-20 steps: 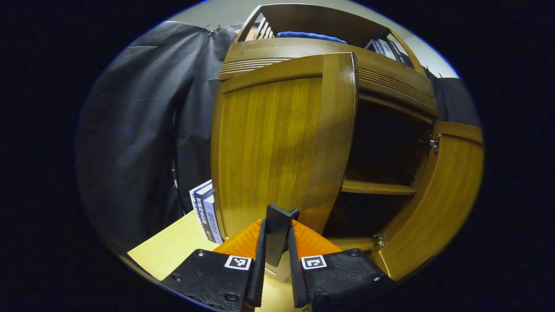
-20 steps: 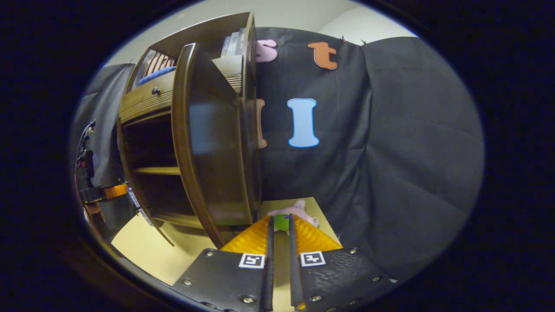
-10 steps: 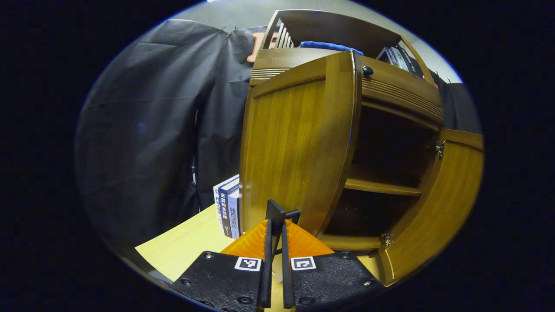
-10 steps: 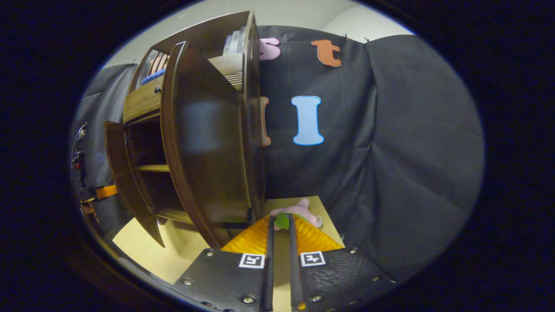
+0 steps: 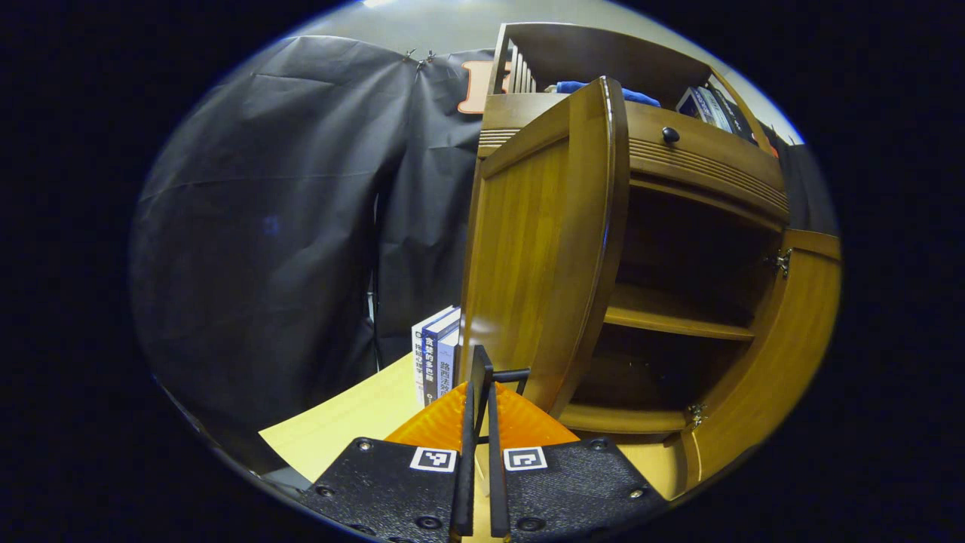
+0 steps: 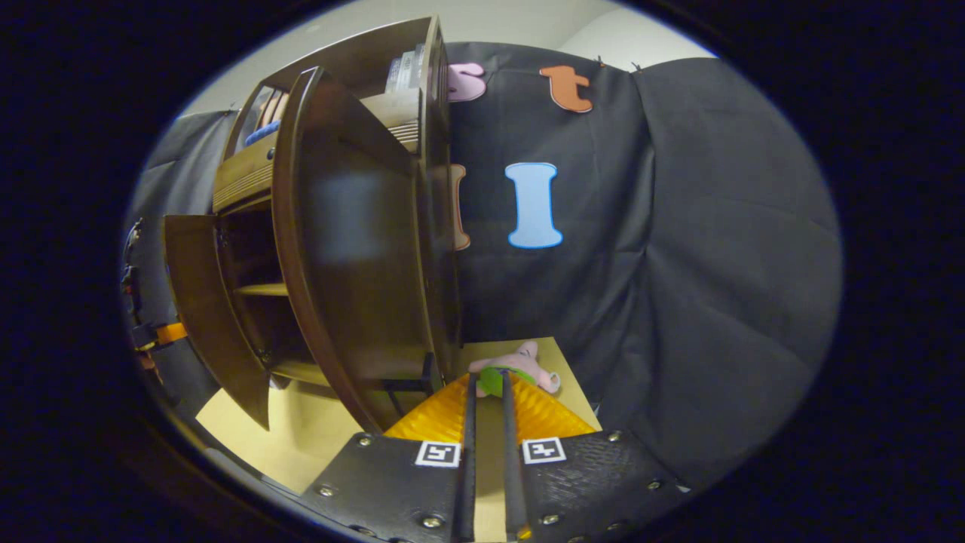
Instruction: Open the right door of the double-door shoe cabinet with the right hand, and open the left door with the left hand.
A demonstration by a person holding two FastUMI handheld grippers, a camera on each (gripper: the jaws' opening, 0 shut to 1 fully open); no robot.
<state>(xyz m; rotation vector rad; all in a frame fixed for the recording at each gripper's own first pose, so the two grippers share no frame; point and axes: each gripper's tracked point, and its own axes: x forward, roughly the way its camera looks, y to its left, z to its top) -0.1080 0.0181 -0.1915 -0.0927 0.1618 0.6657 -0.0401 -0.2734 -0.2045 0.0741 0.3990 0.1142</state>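
Note:
The wooden shoe cabinet [image 5: 701, 162] stands on the table with both doors swung out. In the left gripper view, the left door [image 5: 535, 249] is edge-on, and my left gripper [image 5: 479, 392] is shut on its thin black handle [image 5: 479, 362]. The right door [image 5: 769, 354] hangs wide open at the far right. In the right gripper view, the right door [image 6: 354, 256] is close on the left, its black handle [image 6: 407, 385] apart from my right gripper [image 6: 486, 385]. That gripper is shut with nothing between its fingers. The left door [image 6: 203, 302] and left gripper [image 6: 162, 332] show farther off.
A few books [image 5: 437, 362] stand on the light wood table [image 5: 354, 422] just left of the cabinet. A pink plush toy [image 6: 520, 366] lies on the table ahead of my right gripper. A shelf [image 5: 671, 317] crosses the dark cabinet interior. Black cloth walls close in behind.
The left door has swung farther open with my left gripper on its handle, the fingers now closer together. The right gripper has barely shifted.

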